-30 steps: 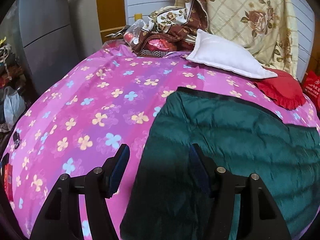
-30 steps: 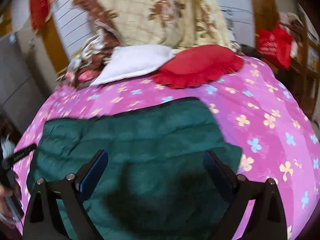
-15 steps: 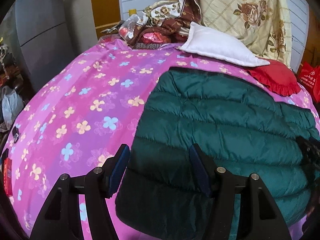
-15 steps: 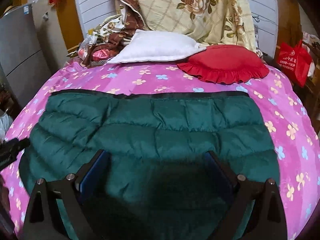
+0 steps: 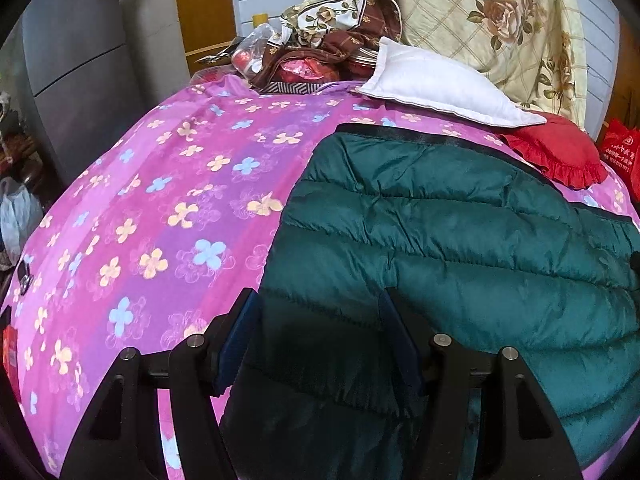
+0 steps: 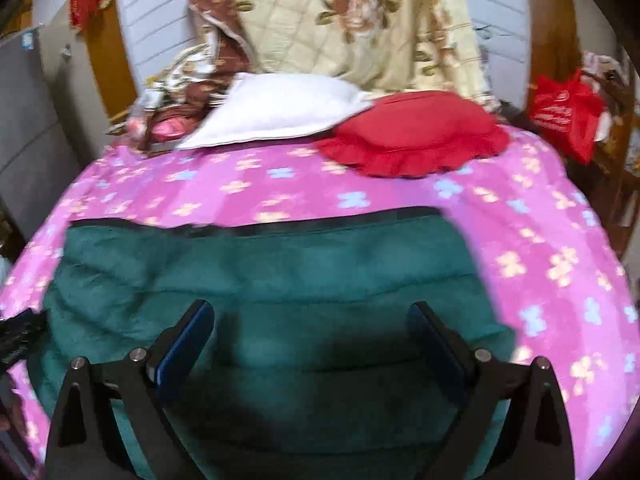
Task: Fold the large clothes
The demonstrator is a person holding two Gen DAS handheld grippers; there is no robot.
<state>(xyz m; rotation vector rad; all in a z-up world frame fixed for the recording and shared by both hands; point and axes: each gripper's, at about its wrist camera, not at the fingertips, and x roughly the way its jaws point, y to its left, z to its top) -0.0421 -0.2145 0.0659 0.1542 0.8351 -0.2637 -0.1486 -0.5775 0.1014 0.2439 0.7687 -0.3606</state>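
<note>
Hovering low over the near edge of the bed, the left gripper (image 5: 320, 340) has its fingers spread with nothing between them, poised above the near left corner of the dark green quilted puffer jacket (image 5: 440, 232). The right gripper (image 6: 312, 344) is likewise spread and empty, above the jacket's near middle; that view is blurred. The jacket lies flat on the pink flowered bedsheet (image 5: 160, 200), toward the bed's near right side, its long axis running left to right, its black-trimmed far edge parallel to the headboard end. Each gripper looks about equally close to the near hem, so a fold away from the person seems the likely next move. Beyond the jacket, well apart from it, lie a white pillow (image 5: 436, 80) and a red frilled cushion (image 5: 560, 152), leaving bare sheet between. A cream rose-patterned quilt (image 5: 500, 20) hangs at the far end.
</note>
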